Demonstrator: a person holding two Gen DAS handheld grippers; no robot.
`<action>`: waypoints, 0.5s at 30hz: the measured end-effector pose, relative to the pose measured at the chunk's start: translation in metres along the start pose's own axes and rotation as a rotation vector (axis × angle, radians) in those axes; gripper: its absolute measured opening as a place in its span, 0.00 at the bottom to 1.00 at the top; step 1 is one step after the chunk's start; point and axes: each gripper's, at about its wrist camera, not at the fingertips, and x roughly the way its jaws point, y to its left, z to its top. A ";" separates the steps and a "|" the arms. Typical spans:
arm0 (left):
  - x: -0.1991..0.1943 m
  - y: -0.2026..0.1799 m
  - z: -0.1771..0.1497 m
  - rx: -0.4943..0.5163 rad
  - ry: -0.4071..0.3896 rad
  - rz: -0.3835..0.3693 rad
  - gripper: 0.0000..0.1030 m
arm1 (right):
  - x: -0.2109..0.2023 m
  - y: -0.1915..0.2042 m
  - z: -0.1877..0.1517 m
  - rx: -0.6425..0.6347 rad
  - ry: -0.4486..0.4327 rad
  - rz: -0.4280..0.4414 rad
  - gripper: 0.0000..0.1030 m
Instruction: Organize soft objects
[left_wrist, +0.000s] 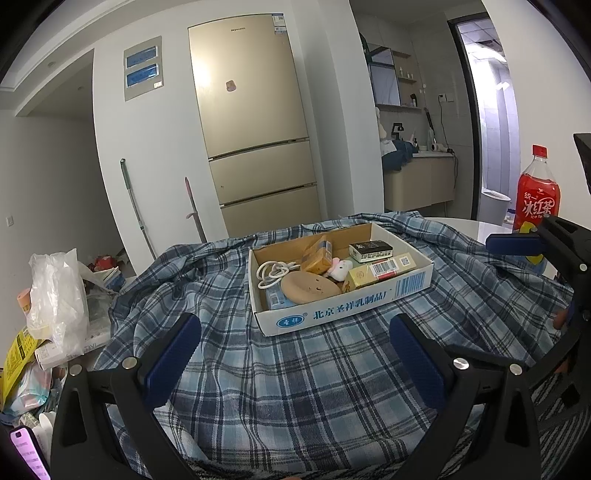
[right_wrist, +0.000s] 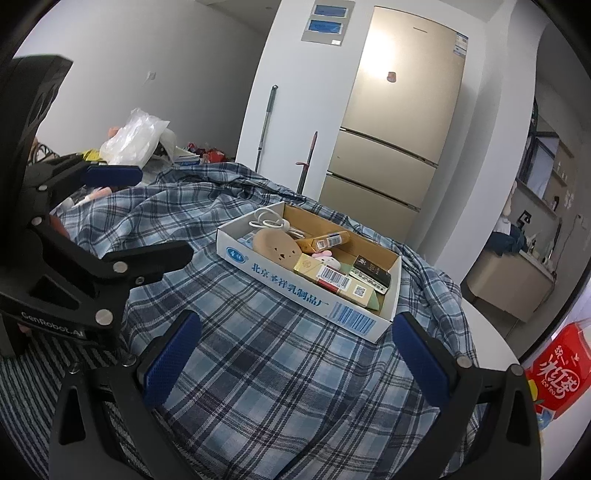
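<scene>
Reading "北京圣祥乳制品厂" in blue along its near white wall, the cardboard box (left_wrist: 343, 306) sits on a blue plaid cloth (left_wrist: 295, 387) spread over the tabletop (left_wrist: 480, 225). A red bottle (left_wrist: 537, 195) at 2 o'clock in the left view carries "统一 冰红茶" and "ice tea"; the gold fridge (left_wrist: 255, 122) behind bears a small brand word near its top, too small to read surely. The left gripper's body, seen from the right camera, is stamped "GenRobot.AI".

Inside the box lie the soft things: a tan round plush (left_wrist: 308, 286) with a small face, touching a pink-and-white plush (left_wrist: 340, 267) just beside it, amid a barcode-labelled yellow carton (left_wrist: 384, 271), a dark small box (left_wrist: 370, 250) and a coiled white cable (left_wrist: 275, 273).

The left gripper (left_wrist: 295, 354) has its jaws wide apart, holding nothing, poised above the cloth at 6 o'clock of the box. The right gripper (right_wrist: 297, 354) likewise stands wide apart and empty, level, near the box's corner.
</scene>
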 end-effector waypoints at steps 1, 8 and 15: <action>0.000 0.000 0.000 0.001 0.002 0.000 1.00 | 0.000 0.001 0.000 -0.005 0.001 -0.001 1.00; 0.004 0.000 -0.001 0.006 0.023 0.001 1.00 | 0.007 0.012 -0.002 -0.060 0.036 0.001 1.00; 0.005 0.001 -0.001 0.009 0.030 0.002 1.00 | 0.007 0.036 -0.006 -0.188 0.043 -0.025 1.00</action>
